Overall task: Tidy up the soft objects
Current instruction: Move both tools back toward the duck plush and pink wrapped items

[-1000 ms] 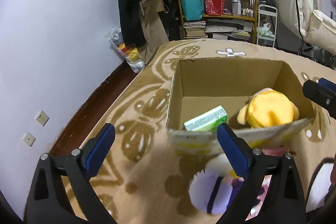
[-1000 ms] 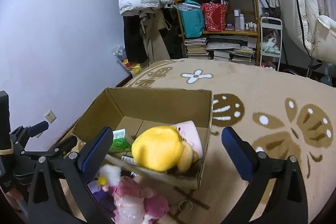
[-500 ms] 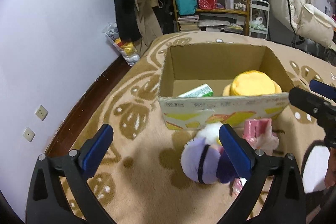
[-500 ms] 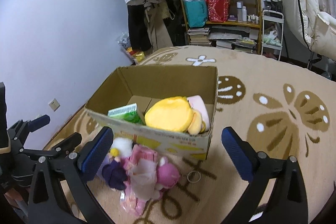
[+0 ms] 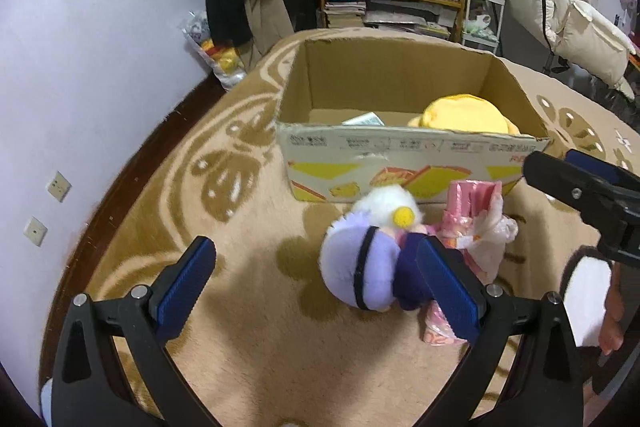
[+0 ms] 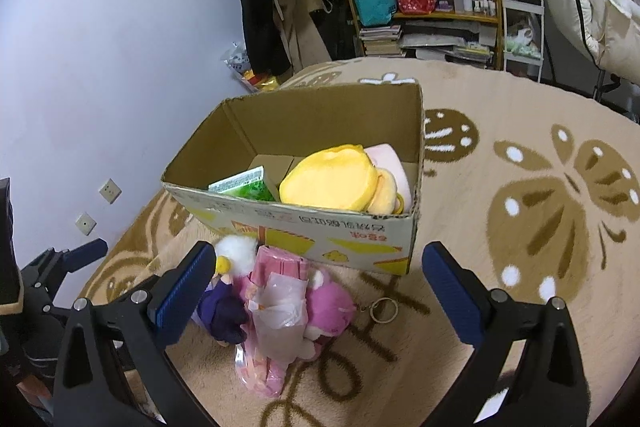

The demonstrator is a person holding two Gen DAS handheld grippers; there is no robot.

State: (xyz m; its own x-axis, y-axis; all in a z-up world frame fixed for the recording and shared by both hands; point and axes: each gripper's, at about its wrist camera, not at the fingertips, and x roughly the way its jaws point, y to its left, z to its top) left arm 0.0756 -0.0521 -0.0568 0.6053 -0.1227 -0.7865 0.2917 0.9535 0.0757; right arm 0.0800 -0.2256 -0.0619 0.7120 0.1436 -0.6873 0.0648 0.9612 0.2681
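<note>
While both tools gape wide | box point(image 6: 304, 227): yellow plush point(image 6: 330, 181), green pack point(image 6: 244, 185), pink item point(image 6: 394, 163)

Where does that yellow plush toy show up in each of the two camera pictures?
Left wrist view: the yellow plush toy peeks over the near wall at the right end of the cardboard box.
Right wrist view: the yellow plush toy is mid-picture, in the box's right half, beside a green packet.
Shared landmark: the cardboard box.
</note>
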